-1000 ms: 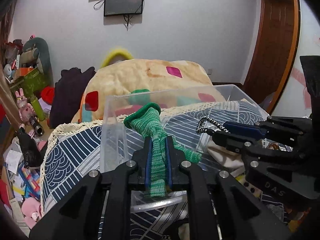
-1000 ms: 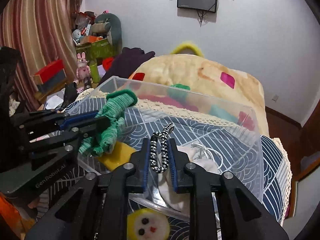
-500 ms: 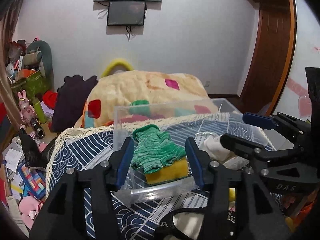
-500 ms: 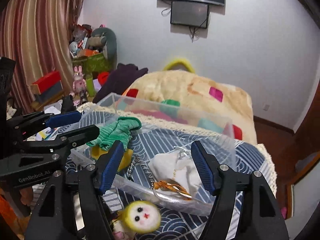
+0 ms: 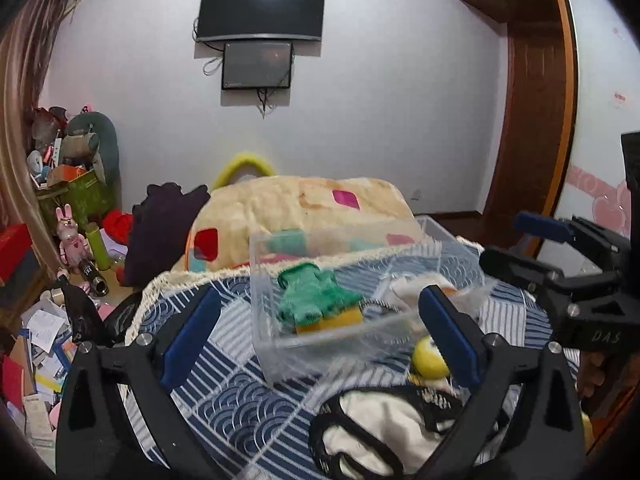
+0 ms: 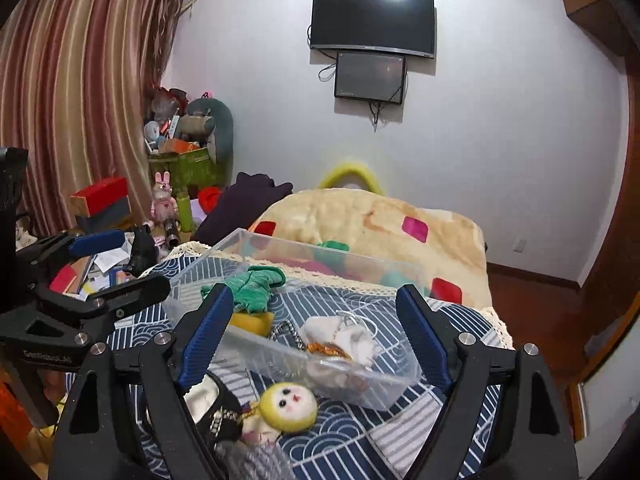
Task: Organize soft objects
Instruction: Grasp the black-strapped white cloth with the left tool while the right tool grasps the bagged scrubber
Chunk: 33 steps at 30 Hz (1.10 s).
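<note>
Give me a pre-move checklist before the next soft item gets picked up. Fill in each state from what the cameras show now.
1. left gripper open and holding nothing: ok.
2. right gripper open and holding nothing: ok.
3. green knit glove inside the clear bin: ok.
4. Black-and-white cord inside the bin: ok.
5. yellow-headed doll binned: not ok, it lies on the blue patterned cloth in front of the bin.
6. Room left in the bin for the doll: cannot tell.

A home bedroom: blanket-covered bed (image 6: pixel 372 224), wall television (image 6: pixel 372 24), curtain (image 6: pixel 80 92).
</note>
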Available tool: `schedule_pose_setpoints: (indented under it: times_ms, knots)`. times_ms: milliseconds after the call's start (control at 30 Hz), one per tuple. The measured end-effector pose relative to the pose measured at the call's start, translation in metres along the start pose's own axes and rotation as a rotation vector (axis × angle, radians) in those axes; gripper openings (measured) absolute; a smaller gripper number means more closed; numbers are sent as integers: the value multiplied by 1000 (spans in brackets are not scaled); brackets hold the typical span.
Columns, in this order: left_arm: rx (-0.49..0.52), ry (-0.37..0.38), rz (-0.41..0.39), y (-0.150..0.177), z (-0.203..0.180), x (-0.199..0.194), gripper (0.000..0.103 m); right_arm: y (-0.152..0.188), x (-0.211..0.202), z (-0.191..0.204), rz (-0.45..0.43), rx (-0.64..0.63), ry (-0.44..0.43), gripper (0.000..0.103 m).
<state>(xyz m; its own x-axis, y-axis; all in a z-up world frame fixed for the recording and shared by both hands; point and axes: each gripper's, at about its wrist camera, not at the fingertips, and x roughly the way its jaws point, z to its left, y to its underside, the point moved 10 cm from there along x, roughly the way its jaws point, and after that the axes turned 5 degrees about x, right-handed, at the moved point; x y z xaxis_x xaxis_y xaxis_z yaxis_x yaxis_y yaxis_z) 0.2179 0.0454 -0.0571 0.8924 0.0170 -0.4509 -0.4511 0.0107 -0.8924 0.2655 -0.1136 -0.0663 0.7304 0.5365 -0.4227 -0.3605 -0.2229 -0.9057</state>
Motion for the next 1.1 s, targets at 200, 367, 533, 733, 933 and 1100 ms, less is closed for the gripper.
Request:
schedule_pose_setpoints:
  times_ms: [200,367,533,733,933,1100]
  knots:
    - [11,3,65,35,-9,-2,101,18,-10,-1,11,-7,12,81]
    - [-21,17,129,66,-9,0,101,42,-14,-3,53,9,8,81]
    - [-52,28,198,93,-9,6,101,70,-13,-6,112,43,12,81]
    - [-58,57,259,117,-16,16,101,95,-15,-10,163,85,0,81]
    - [-65,106,315,134,-25,29,101,112,-21,-10,190,79,-19,81]
    - [-109,156,327,139,-28,34,86,123,-20,-8,218,100,-36,82]
